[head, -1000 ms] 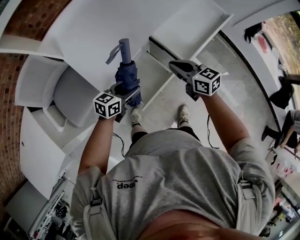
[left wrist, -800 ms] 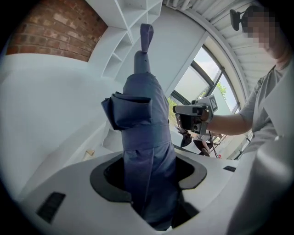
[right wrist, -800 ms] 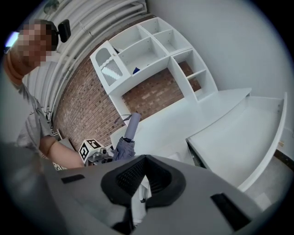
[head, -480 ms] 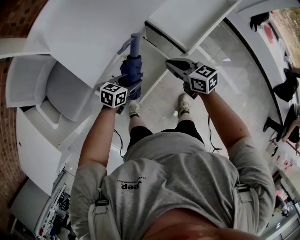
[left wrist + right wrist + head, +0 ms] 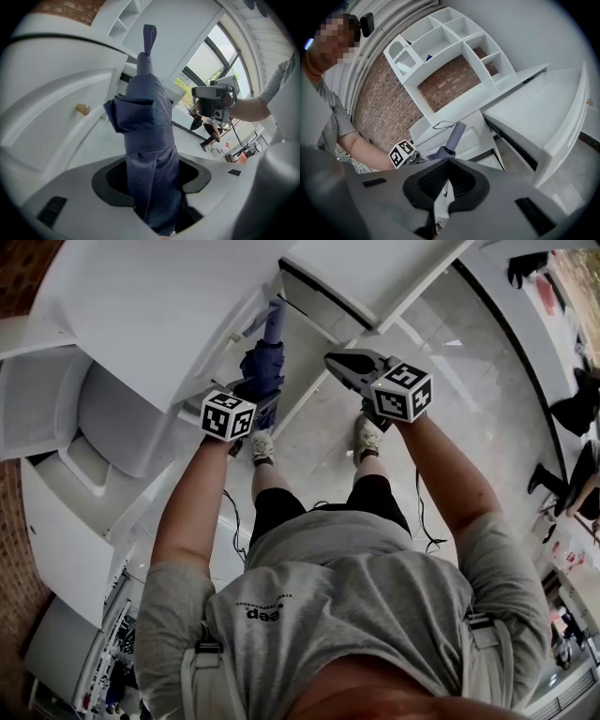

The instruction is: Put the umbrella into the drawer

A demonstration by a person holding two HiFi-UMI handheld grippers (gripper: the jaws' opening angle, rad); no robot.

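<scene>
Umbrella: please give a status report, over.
Left claw shut on the folded blue umbrella, handle pointing away. Right claw shut, empty. Umbrella not yet in the open drawer. Nothing seen blocking the way.

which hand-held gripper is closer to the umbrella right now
Left. The left hand-held gripper is clamped on the folded umbrella. The right hand-held gripper is off to the umbrella's right in the head view, clear of it and holding nothing.
</scene>
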